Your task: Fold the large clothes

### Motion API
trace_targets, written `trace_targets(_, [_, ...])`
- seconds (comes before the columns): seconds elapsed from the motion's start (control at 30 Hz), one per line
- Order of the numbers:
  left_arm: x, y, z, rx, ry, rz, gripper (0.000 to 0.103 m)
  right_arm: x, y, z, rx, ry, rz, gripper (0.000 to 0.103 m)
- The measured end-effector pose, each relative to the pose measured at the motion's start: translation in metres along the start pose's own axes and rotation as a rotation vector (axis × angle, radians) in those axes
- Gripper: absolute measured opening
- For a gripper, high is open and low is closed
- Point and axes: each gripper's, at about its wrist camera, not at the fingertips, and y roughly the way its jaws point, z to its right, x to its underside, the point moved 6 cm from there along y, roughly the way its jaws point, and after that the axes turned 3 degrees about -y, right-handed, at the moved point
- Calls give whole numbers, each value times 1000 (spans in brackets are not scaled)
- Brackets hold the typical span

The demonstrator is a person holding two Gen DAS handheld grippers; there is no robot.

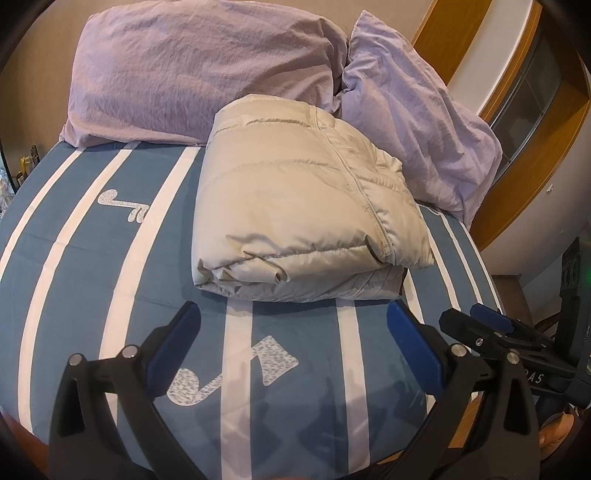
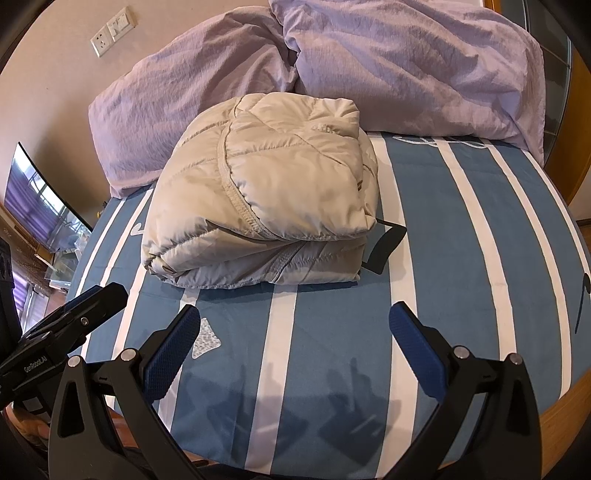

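A beige quilted puffer jacket (image 1: 299, 199) lies folded into a thick bundle on the blue and white striped bed sheet (image 1: 92, 266); it also shows in the right wrist view (image 2: 258, 195). A black strap (image 2: 386, 245) sticks out at the bundle's right side. My left gripper (image 1: 293, 343) is open and empty, hovering over the sheet in front of the jacket. My right gripper (image 2: 293, 343) is open and empty, also short of the jacket. The right gripper shows at the right edge of the left wrist view (image 1: 491, 325); the left gripper shows at the left of the right wrist view (image 2: 92, 299).
Two lilac pillows (image 1: 199, 70) (image 1: 421, 122) lean on the wall behind the jacket. A wooden frame (image 1: 517, 177) runs along the right. Wall sockets (image 2: 110, 31) and a screen (image 2: 40, 206) are at the left. The bed's front edge (image 2: 554, 413) is near my grippers.
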Motion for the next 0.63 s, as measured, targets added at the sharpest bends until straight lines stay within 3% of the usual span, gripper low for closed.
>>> trace_targets(0.63, [1, -1, -5, -3, -6, -3, 101, 0, -1, 1, -1, 0, 0, 102])
